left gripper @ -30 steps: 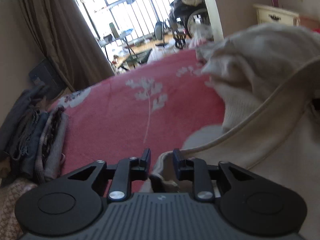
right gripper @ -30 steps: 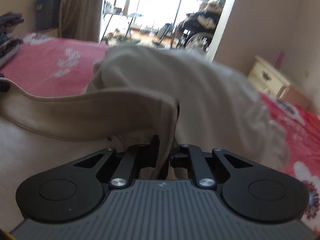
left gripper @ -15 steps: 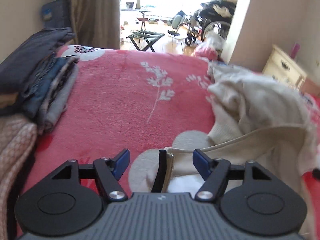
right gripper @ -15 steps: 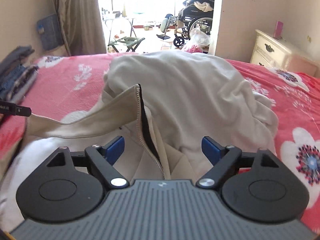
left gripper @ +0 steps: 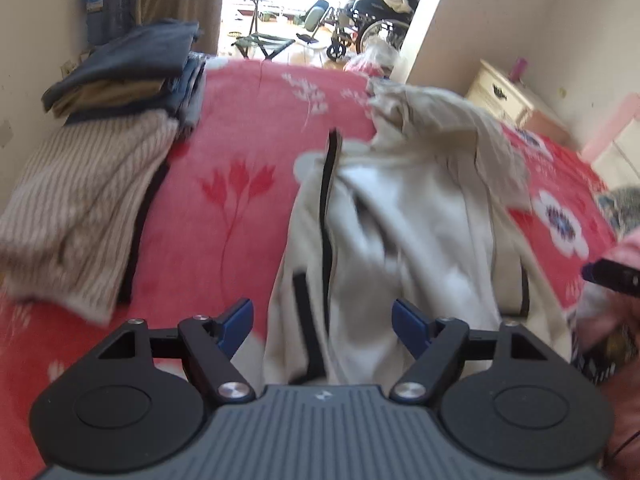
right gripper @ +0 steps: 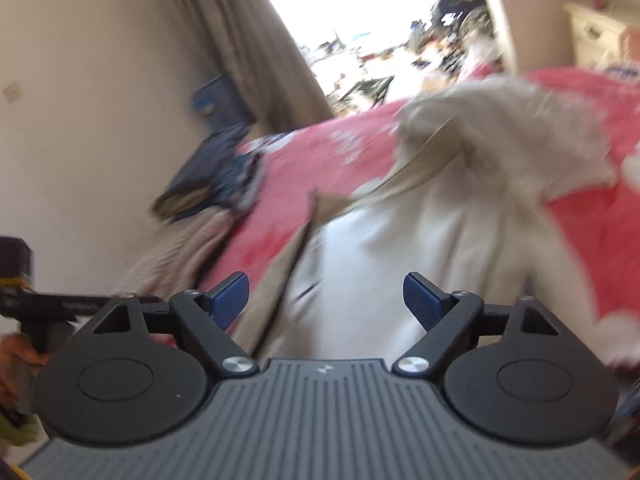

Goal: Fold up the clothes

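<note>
Cream jacket (left gripper: 404, 216), apparently unheld, on bedspread (left gripper: 236, 216)

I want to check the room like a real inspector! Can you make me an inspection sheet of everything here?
Surface: red flowered bedspread, covering the bed.
Job's things: cream zip-up jacket, lying rumpled and unfolded on the bedspread, black zipper showing.
Clutter: stack of folded clothes at the bed's left edge, with a striped beige knit in front of it.
Grippers: left tongs opening, nothing between the pads; right tongs open, empty above the jacket.
Cables: nothing seen.
Surroundings: cream dresser, brown curtain, wheelchair beyond the bright doorway.
</note>
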The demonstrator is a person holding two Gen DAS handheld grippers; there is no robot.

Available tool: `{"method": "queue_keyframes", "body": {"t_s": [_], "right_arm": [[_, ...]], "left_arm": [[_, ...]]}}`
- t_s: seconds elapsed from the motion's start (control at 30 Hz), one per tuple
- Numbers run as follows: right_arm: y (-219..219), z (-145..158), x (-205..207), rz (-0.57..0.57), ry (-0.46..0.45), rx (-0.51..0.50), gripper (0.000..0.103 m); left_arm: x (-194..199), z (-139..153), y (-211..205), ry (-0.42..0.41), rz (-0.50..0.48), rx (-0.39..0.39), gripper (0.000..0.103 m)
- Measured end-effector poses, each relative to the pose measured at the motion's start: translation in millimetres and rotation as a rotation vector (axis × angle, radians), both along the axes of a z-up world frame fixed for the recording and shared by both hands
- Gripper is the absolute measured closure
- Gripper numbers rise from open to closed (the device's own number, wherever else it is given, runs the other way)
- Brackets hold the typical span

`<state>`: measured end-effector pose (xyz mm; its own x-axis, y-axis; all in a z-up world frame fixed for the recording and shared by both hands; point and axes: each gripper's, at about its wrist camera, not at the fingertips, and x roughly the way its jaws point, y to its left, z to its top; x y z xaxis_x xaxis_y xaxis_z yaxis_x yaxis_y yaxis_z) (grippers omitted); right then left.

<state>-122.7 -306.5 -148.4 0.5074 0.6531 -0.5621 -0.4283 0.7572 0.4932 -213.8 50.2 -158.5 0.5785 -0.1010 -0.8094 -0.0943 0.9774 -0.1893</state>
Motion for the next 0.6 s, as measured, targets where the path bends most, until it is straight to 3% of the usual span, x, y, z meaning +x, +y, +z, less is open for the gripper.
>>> {"method": "queue_keyframes", "body": {"t_s": [0.13, 0.3, 0.37, 0.5, 0.53, 0.6], "right_arm": [[41, -41, -33, 0.091, 0.206, 0.087, 0.02], [89, -118, -47, 0.055, 0.564, 0.139, 0.024], [98, -142, -52, 0.028, 0.693, 0.206, 0.025], [113, -154, -63, 0.039, 0.791, 0.308, 0.025], [117, -156, -66, 0.043, 0.804, 0.306, 0.027], [124, -158, -70, 0.054, 0.822, 0.314, 0.052]], "left_arm": [[-57, -29, -6, 0.04, 0.027, 0.017, 0.027], [-107, -45, 0, 0.043, 0.048, 0.177, 0.03], [-122, -49, 10, 0.036, 0.051, 0.22, 0.03], [-134, -67, 26, 0.07, 0.04, 0.217, 0.032], [-134, -71, 28, 0.068, 0.035, 0.206, 0.033], [-131, -80, 30, 0.062, 0.021, 0.189, 0.034]]}}
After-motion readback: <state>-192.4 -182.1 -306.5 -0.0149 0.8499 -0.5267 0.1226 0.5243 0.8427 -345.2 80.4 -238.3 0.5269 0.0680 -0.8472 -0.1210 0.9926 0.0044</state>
